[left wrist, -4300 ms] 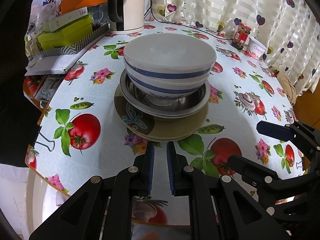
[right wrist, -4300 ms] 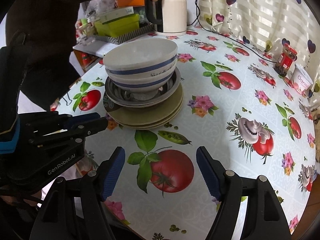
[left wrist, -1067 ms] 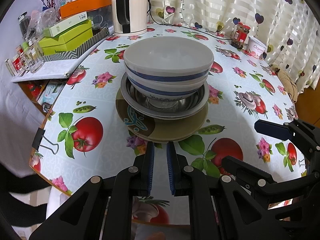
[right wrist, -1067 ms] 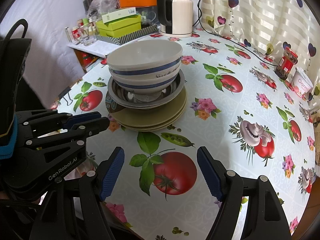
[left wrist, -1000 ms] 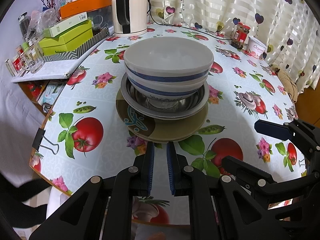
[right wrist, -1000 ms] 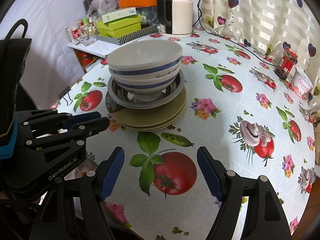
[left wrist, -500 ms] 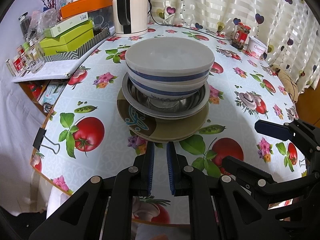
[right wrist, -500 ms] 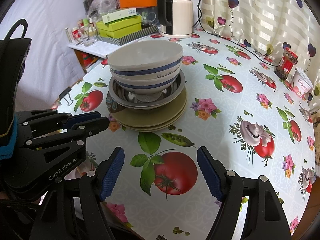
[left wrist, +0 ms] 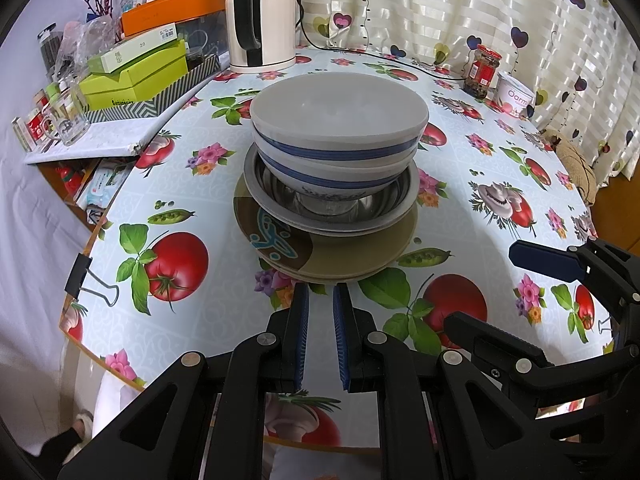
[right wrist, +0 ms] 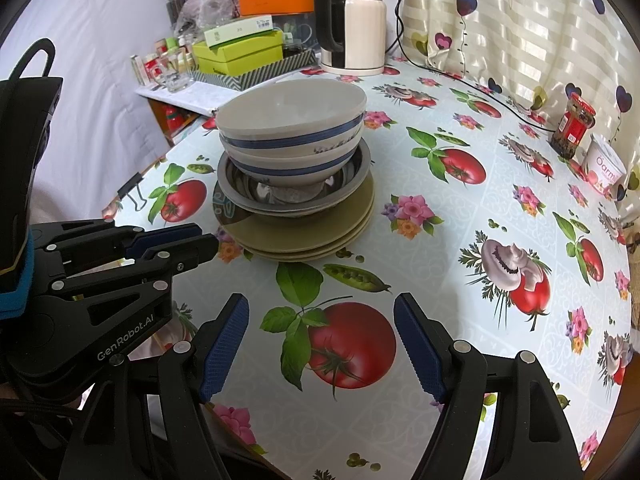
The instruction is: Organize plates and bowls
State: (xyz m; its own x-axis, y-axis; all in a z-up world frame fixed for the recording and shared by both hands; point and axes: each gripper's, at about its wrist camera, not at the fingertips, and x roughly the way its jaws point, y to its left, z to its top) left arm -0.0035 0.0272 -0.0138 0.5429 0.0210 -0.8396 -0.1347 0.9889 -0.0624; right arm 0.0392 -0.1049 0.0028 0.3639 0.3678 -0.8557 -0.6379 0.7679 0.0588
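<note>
A stack stands on the table: two white bowls with blue bands [left wrist: 340, 132] [right wrist: 292, 128] nested in a steel bowl [left wrist: 332, 208] [right wrist: 296, 196], on olive-brown plates [left wrist: 320, 256] [right wrist: 304, 236]. My left gripper [left wrist: 320, 300] is shut and empty, its tips just in front of the plates' near edge; it also shows in the right wrist view [right wrist: 176, 242]. My right gripper [right wrist: 320, 332] is open and empty, over a tomato print a little nearer than the stack. It also shows in the left wrist view [left wrist: 540, 264].
A kettle [left wrist: 260, 20] [right wrist: 352, 28] stands at the table's back. Green boxes [left wrist: 136, 76] and glassware sit on a side shelf at the left. A jar [left wrist: 482, 70] and a yogurt tub [left wrist: 514, 94] stand at the far right. The table edge [left wrist: 92, 240] with a binder clip is at the left.
The person who held the kettle at the back has gone. Both grippers and the stack have hardly moved.
</note>
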